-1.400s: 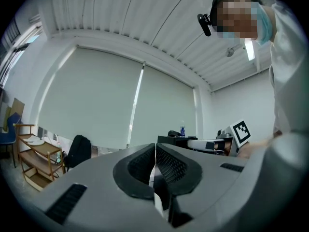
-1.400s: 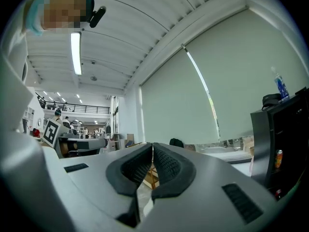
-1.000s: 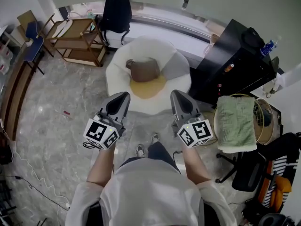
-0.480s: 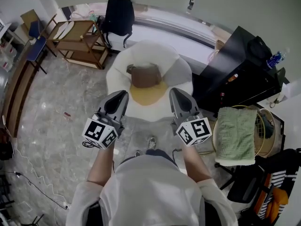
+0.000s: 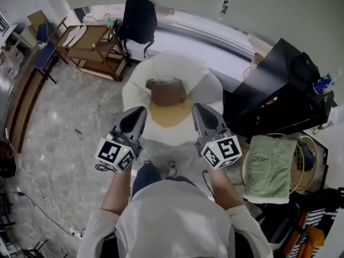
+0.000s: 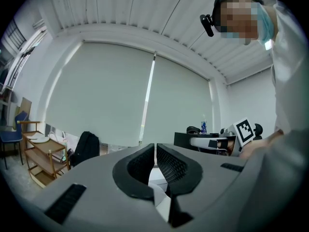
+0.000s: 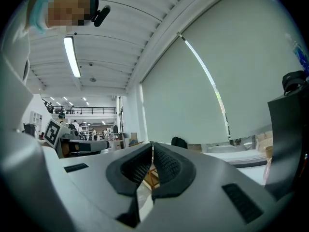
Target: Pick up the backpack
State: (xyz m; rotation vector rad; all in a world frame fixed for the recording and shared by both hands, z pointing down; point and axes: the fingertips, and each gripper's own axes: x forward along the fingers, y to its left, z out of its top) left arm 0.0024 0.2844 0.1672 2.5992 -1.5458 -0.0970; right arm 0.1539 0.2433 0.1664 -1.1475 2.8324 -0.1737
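The backpack [image 6: 86, 148] had its base hidden behind the left gripper [image 6: 155, 148]; the brown lump [image 5: 166, 92] on the white seat [image 5: 207, 85] was too blurred to name.

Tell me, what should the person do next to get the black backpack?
Probably step forward, round the white beanbag, toward the black backpack. It leans by the window beyond the beanbag, well out of reach. The left gripper and right gripper both have their fingers shut on nothing, so opening them can likely wait until they are closer.

A grey marble floor [image 5: 70, 122] holds a wooden trolley [image 5: 92, 46], white armchair [image 5: 207, 85] and black cabinet [image 5: 279, 98].
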